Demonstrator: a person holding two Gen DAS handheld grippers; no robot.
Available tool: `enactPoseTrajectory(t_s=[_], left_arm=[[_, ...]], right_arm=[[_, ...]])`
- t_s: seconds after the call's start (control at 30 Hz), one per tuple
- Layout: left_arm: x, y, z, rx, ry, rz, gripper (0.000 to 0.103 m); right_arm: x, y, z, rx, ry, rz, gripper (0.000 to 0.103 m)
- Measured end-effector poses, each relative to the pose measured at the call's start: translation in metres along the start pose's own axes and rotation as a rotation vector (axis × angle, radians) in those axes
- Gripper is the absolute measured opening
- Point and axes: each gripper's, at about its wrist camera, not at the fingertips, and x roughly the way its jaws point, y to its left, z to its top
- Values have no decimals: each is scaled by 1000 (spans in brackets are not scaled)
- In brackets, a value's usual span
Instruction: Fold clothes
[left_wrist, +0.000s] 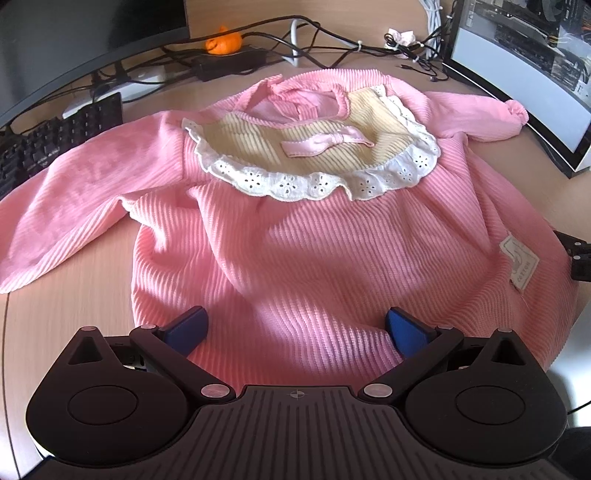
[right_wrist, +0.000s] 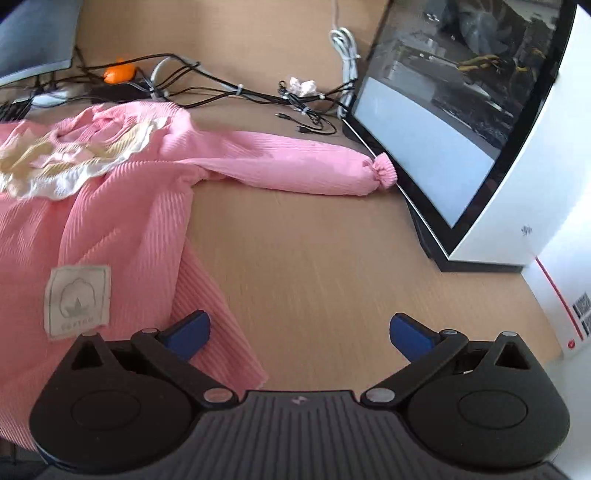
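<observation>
A pink ribbed child's dress (left_wrist: 303, 236) lies spread face up on the wooden desk, with a yellow lace-edged bib and pink bow (left_wrist: 325, 142) at its chest. Both sleeves are stretched out sideways. My left gripper (left_wrist: 295, 325) is open over the dress's lower hem, fingers on either side of the fabric. In the right wrist view the dress (right_wrist: 110, 221) fills the left, its sleeve (right_wrist: 295, 170) reaching to the right. My right gripper (right_wrist: 299, 332) is open above bare desk, its left finger over the dress's right edge, beside a white cotton label (right_wrist: 77, 299).
A keyboard (left_wrist: 48, 147) and monitor sit at the back left. Black cables (left_wrist: 295, 40) and an orange object (left_wrist: 223, 41) lie behind the dress. A white PC case with a glass side (right_wrist: 461, 122) stands at the right, touching the sleeve cuff.
</observation>
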Motion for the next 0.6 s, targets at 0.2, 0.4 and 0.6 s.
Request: enactPoseTrajectory(t_s=[0.2,0.4,0.6], left_arm=[[-14,24,14,-140,-35,-135,103],[-23,-17,87,-121,-221,-151,103],[6,-90,131,42,-217,-67,102]], right_arm=[[-6,-27,27,15,-1,34,103],[26,-64,84,256,-67,354,103],[102,-69,111,288,-51,401,103]])
